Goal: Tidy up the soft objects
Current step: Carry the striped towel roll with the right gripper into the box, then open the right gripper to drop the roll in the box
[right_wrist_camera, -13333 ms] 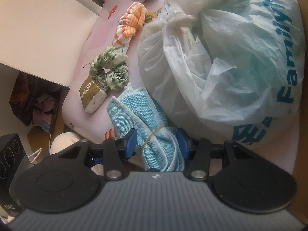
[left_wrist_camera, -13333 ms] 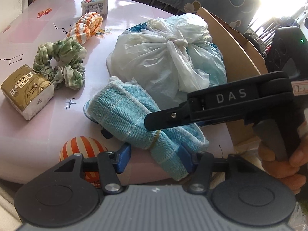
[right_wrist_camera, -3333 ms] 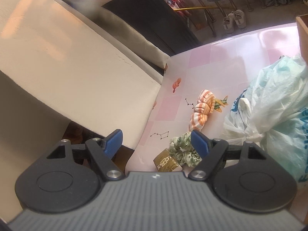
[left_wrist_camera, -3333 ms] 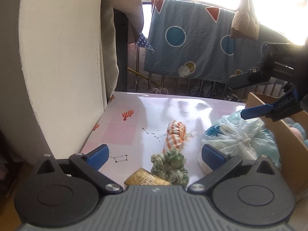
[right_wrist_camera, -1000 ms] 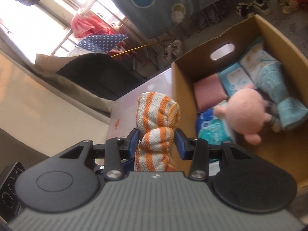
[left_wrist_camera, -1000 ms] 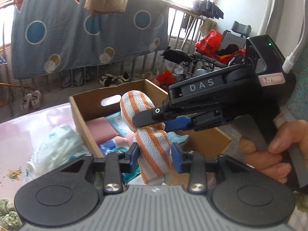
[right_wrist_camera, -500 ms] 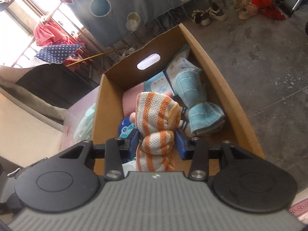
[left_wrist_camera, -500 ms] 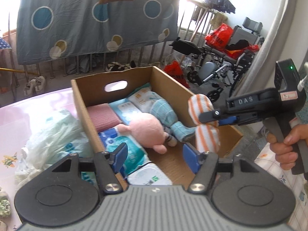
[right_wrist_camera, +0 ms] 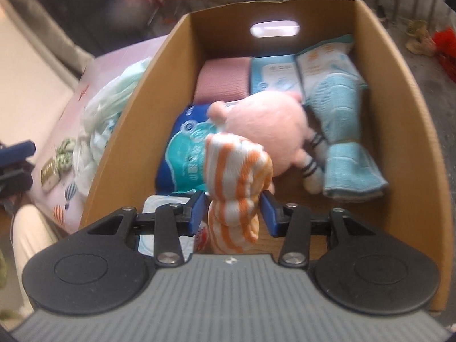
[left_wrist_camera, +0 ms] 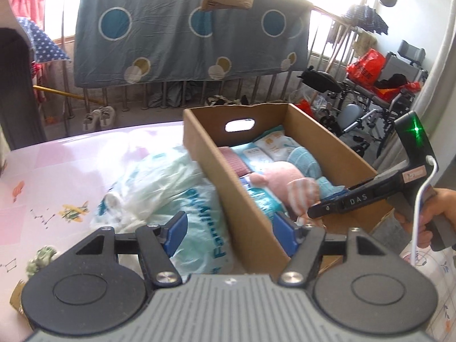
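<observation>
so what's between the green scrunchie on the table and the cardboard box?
The tied white plastic bag fills that stretch, pressed against the box wall, with the scrunchie left of it. Clearest in the left wrist view.

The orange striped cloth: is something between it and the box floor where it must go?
Partly. The orange striped cloth in the right gripper hangs inside the cardboard box; the pink plush toy lies just ahead of it.
</observation>
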A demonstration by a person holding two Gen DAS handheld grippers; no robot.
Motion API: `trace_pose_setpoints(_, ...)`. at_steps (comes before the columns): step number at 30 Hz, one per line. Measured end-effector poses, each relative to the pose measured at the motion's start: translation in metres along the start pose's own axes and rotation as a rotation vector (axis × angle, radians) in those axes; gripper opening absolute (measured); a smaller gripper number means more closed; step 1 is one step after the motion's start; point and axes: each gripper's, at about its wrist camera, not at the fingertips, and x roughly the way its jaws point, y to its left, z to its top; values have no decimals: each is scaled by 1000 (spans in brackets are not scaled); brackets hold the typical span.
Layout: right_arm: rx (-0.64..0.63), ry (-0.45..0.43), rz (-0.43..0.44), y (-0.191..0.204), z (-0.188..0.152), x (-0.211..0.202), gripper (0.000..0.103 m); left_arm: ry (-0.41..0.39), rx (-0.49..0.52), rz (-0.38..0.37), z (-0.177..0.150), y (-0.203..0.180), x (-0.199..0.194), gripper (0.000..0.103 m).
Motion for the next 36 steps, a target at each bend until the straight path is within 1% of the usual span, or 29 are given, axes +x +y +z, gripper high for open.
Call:
trace_pose_setpoints(3, -7, 27, 7, 7, 0, 7, 44, -14, -20, 19, -5, 13, -9, 67)
trace_pose_setpoints(5, 12, 24, -12, 6, 1, 7, 44, -22, -37, 26, -11, 20, -15, 67)
trace_pose_setpoints(8, 70, -16, -16, -2, 4, 4, 45, -28, -63, 39, -21, 34, -24, 67)
trace_pose_setpoints(11, 116, -86, -29, -6, 8, -1, 44, -27, -87, 58, -31, 45, -32, 67)
trace_pose_setpoints(14, 116, -146, -67, -4, 16, 1, 38, -24, -116, 72, -40, 58, -38, 67)
trace_pose_setpoints(16, 104, -163, -67, -1, 20, 4, 32, -23, -132, 83, -45, 65, -43, 67)
trace_pose_setpoints(18, 86, -141, -54, 4, 22, 10, 29, -25, -141, 99, -50, 73, -49, 67)
trace_pose_setpoints(23, 60, -56, -87, 16, 16, 20, 29, -36, -155, 150, -62, 90, -65, 67)
trace_pose_setpoints(27, 83, -37, -90, 16, 6, 19, 29, -31, -160, 208, -77, 105, -73, 68)
trace_pose_setpoints(30, 118, -45, -104, 15, 3, 15, 31, -23, -139, 275, -90, 111, -78, 68)
trace_pose_setpoints(33, 133, -85, -127, 22, 3, 0, 32, -24, -111, 348, -102, 118, -87, 72)
trace_pose_setpoints(34, 132, -110, -122, 27, 3, -7, 34, -25, -106, 368, -106, 121, -90, 73)
trace_pose_setpoints(36, 133, -166, -72, 40, 3, -23, 39, -23, -104, 406, -113, 128, -97, 73)
